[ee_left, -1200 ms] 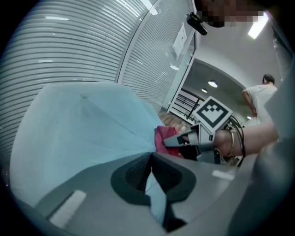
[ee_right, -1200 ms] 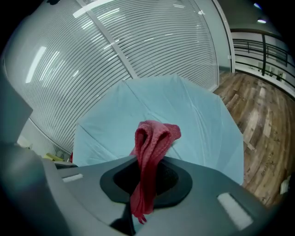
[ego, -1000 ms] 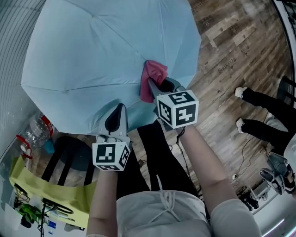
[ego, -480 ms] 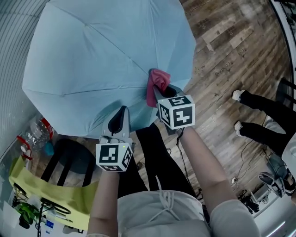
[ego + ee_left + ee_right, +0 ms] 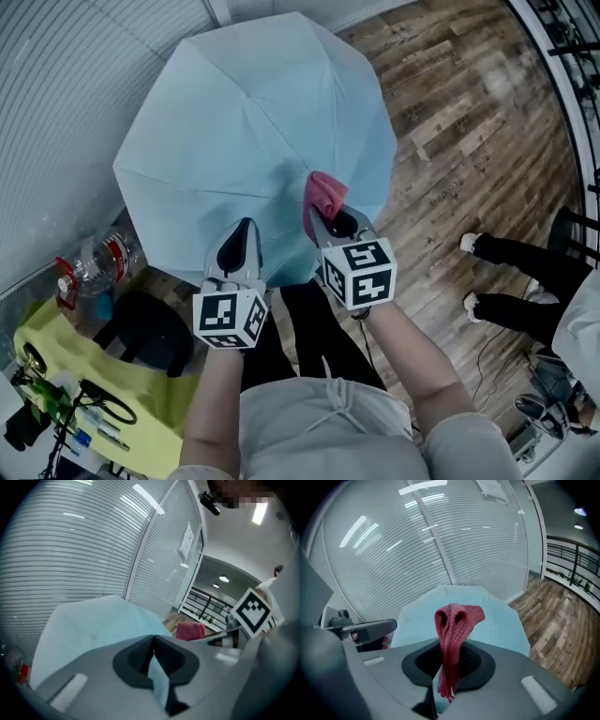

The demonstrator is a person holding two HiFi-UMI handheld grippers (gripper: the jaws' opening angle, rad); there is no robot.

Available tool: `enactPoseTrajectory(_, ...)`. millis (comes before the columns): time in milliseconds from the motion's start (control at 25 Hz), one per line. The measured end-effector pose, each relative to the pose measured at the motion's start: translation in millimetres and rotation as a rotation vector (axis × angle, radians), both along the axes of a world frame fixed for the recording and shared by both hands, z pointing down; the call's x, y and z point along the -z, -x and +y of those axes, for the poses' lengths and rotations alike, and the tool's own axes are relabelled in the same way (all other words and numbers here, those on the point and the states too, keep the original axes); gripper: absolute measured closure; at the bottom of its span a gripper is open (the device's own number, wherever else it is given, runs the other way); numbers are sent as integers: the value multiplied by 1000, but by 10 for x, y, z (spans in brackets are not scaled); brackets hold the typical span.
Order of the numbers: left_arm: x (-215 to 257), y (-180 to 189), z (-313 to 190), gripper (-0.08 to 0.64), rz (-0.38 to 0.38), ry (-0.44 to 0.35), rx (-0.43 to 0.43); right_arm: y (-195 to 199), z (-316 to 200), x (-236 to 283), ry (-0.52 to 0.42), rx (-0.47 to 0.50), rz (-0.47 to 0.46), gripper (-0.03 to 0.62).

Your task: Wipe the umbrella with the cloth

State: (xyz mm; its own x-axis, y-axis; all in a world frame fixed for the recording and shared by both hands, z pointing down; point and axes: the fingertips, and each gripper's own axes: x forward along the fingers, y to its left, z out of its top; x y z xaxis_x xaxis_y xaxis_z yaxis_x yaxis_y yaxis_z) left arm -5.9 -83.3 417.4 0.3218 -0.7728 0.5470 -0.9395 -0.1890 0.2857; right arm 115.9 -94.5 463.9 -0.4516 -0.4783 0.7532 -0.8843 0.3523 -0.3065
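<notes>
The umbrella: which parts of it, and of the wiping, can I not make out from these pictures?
- Head view: the umbrella is open, and its canopy hides its shaft, handle and ribs.
- Head view: the left gripper covers the canopy edge that it pinches.
- Every view: whether the cloth in the right gripper touches the canopy; no angle shows it.
- Stains on the canopy: too small to see.

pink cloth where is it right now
In the head view, the pink cloth is pinched in the right gripper at the near right edge of the light-blue umbrella, just right of the left gripper.
</notes>
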Motion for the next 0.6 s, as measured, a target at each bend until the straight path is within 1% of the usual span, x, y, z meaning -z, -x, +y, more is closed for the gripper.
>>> enactPoseTrajectory(80, 397, 98, -83, 552, 0, -48, 36, 148, -96, 444, -65, 37, -15, 537)
enactPoseTrajectory(160, 815, 203, -144, 552, -23, -107, 61, 283, -199, 907, -133, 68, -37, 537)
enactPoseTrajectory(280, 1458, 368, -131, 552, -69, -196, 51, 447, -268, 1632, -227, 67, -81, 537)
enactPoseTrajectory(400, 2101, 629, -57, 552, -99, -282, 55, 602, -259, 2341, -338, 70, -87, 537)
enactPoseTrajectory(480, 2537, 854, -20, 552, -113, -341, 91, 718, -250, 2771, -423, 89, -75, 537)
enactPoseTrajectory(600, 3167, 1212, 83, 552, -133, -433, 168, 911, -189, 3325, -532, 121, -69, 537)
